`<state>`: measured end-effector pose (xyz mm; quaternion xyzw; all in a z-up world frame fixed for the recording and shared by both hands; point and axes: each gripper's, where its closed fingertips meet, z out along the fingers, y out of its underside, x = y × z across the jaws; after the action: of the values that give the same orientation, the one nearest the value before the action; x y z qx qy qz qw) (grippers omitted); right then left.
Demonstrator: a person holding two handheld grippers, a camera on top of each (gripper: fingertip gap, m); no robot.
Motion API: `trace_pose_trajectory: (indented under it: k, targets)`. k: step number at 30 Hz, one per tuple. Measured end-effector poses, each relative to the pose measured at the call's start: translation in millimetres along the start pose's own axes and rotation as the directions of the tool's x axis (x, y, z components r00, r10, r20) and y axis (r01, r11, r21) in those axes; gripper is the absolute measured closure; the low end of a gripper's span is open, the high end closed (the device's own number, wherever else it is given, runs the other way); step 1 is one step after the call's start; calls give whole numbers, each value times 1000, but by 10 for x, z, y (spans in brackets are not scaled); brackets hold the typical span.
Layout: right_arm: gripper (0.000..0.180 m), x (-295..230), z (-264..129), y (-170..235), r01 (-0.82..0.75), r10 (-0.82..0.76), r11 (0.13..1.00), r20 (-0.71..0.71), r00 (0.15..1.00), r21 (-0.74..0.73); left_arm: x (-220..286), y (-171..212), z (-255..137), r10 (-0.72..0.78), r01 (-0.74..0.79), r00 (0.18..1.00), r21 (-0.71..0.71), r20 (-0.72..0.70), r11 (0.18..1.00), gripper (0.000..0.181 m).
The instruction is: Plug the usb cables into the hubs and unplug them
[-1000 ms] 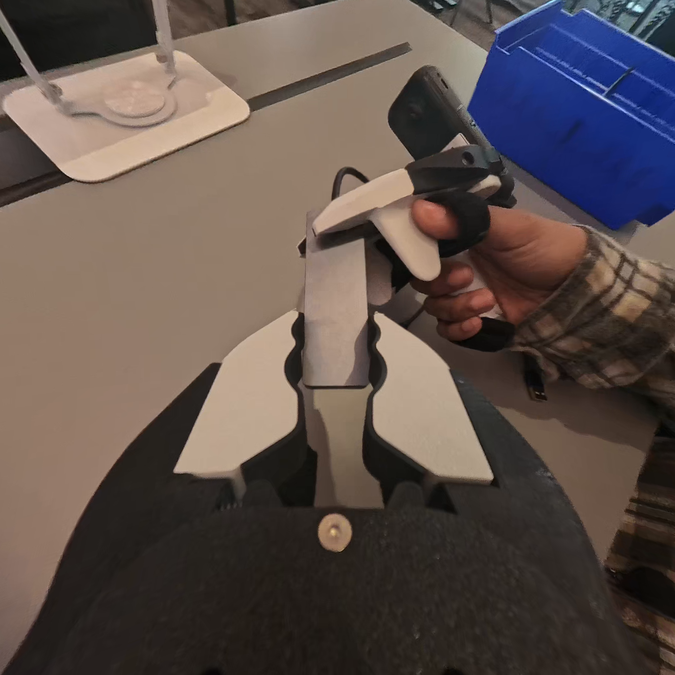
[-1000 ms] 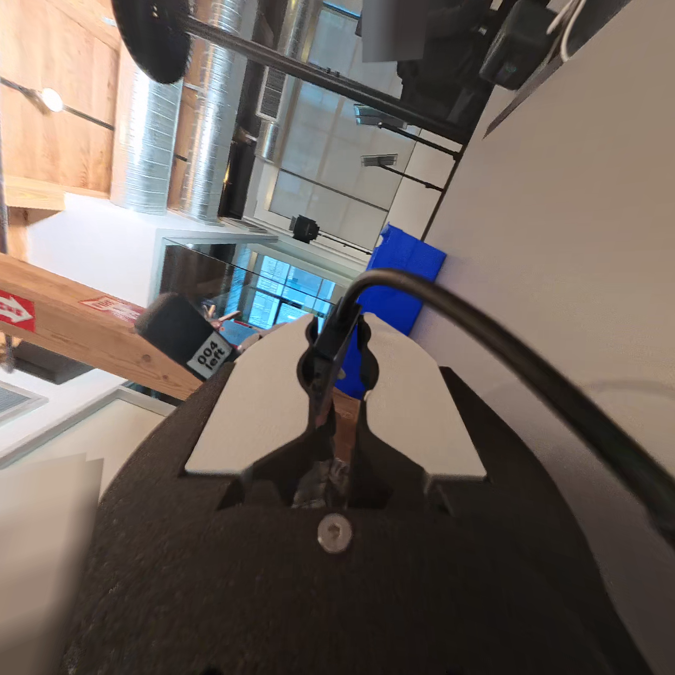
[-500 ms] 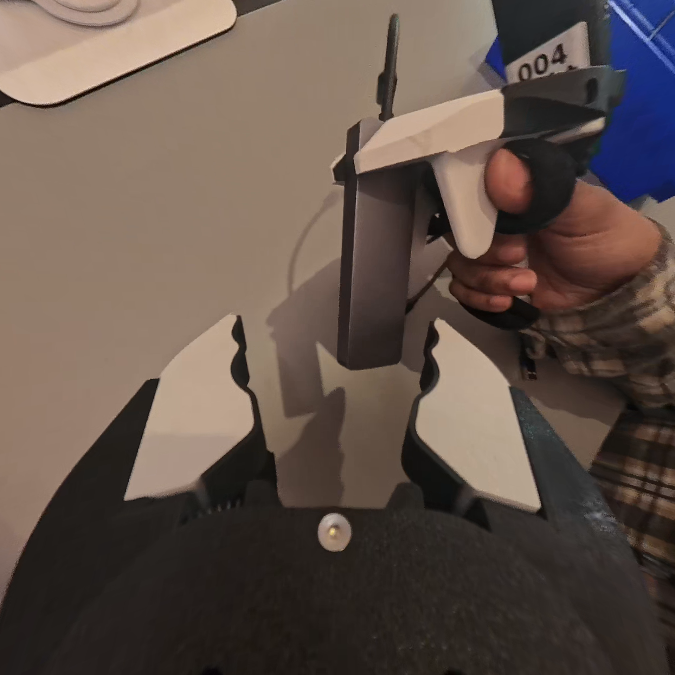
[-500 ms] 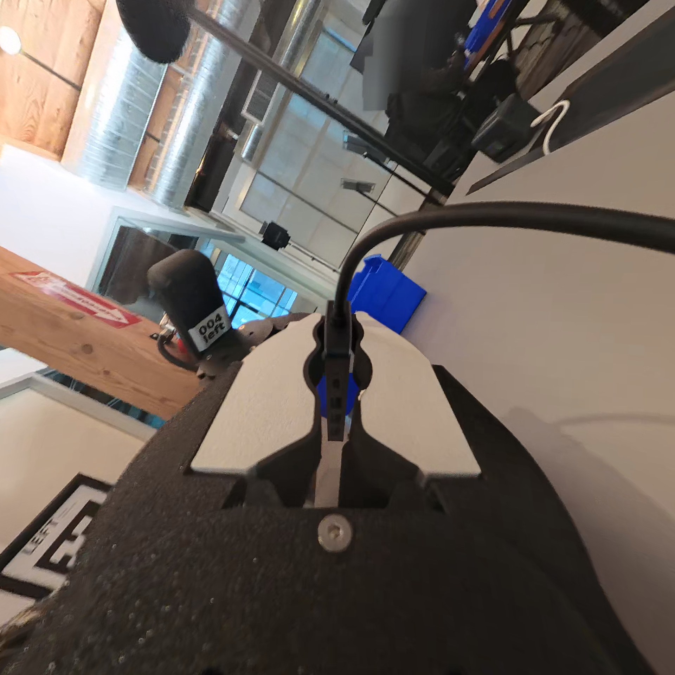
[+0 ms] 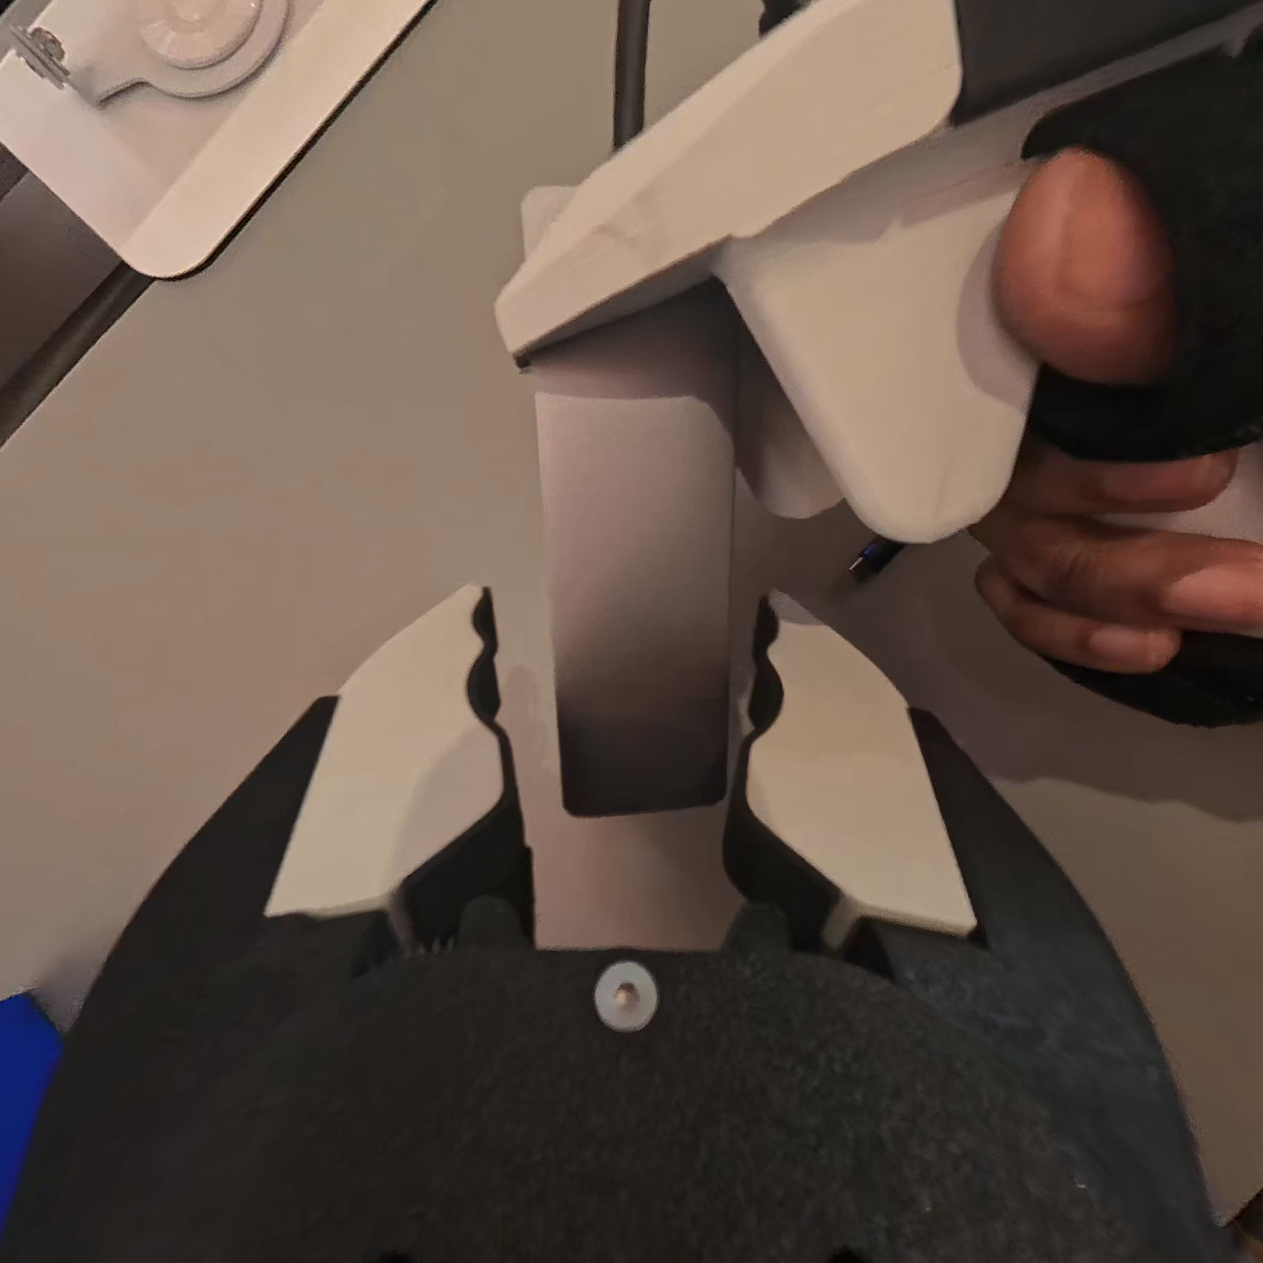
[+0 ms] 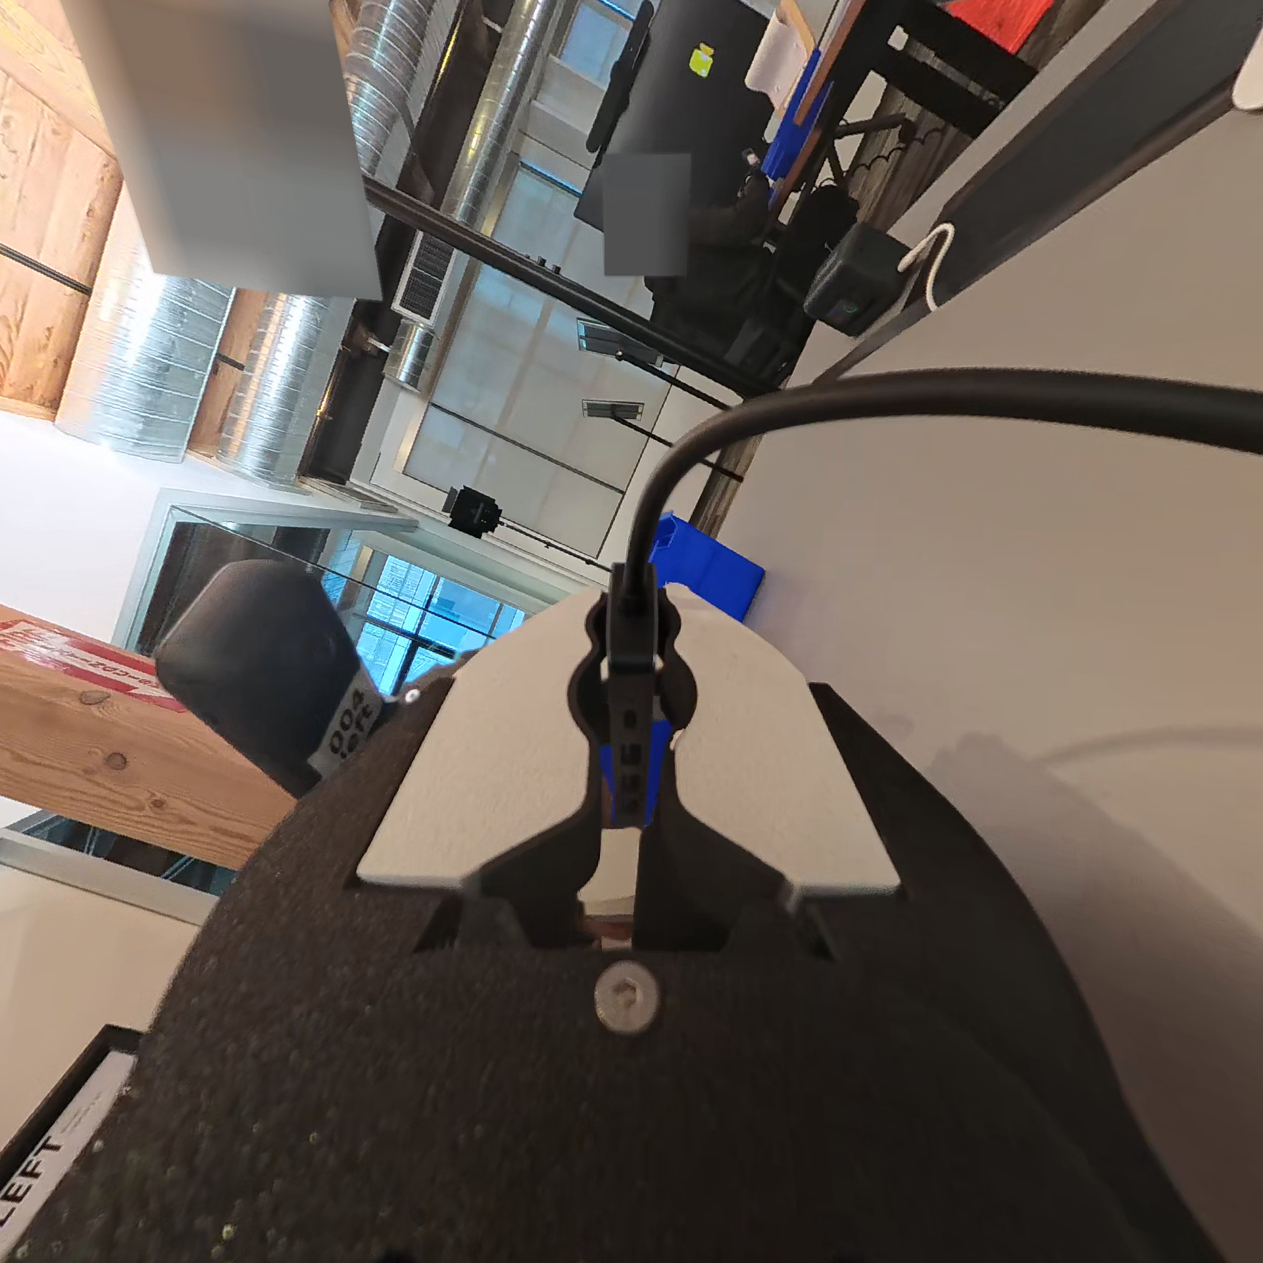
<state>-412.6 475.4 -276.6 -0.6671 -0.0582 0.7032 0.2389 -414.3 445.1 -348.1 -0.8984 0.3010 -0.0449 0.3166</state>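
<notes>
A flat grey USB hub hangs on end above the grey table. My left gripper is open, its white fingers on either side of the hub's near end with a thin gap on each side. My right gripper, held by a hand, is shut on the hub's far end. In the right wrist view the right gripper clamps the hub's thin dark edge, and the hub's black cable arcs off to the right. A loose USB plug lies on the table.
A white stand base sits at the table's far left. A blue bin stands on the table beyond the right gripper. A small black box with a white cord sits at the table's far edge. Across from one pair of fingers to the other is roughly 7 cm. Both grippers' tips are roughly 30 cm from the white stand base.
My left gripper let go of the hub and opened wide, then moved back around its near end with the fingers narrower. My right gripper stayed shut on the hub.
</notes>
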Motion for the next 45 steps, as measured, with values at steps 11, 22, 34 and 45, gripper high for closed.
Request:
trace_pose_trajectory:
  k: [11, 22, 34, 45]
  targets:
    - [164, -96, 33, 48, 166, -165, 982, 16, 986, -85, 79, -58, -30, -103, 121, 979, 95, -174, 988, 141]
    - [149, 164, -994, 269, 713, -810, 380, 161, 564, -589, -324, 106, 56, -283, 331, 888, 77, -361, 940, 141]
    - [162, 998, -1282, 798, 454, -812, -251, 441, 382, -855, -499, 304, 213, -264, 316, 903, 109, -339, 942, 141]
    - [178, 1072, -1177, 835, 482, -900, -198, 353, 255, -854, -495, 349, 216, -254, 297, 919, 105, -302, 949, 140]
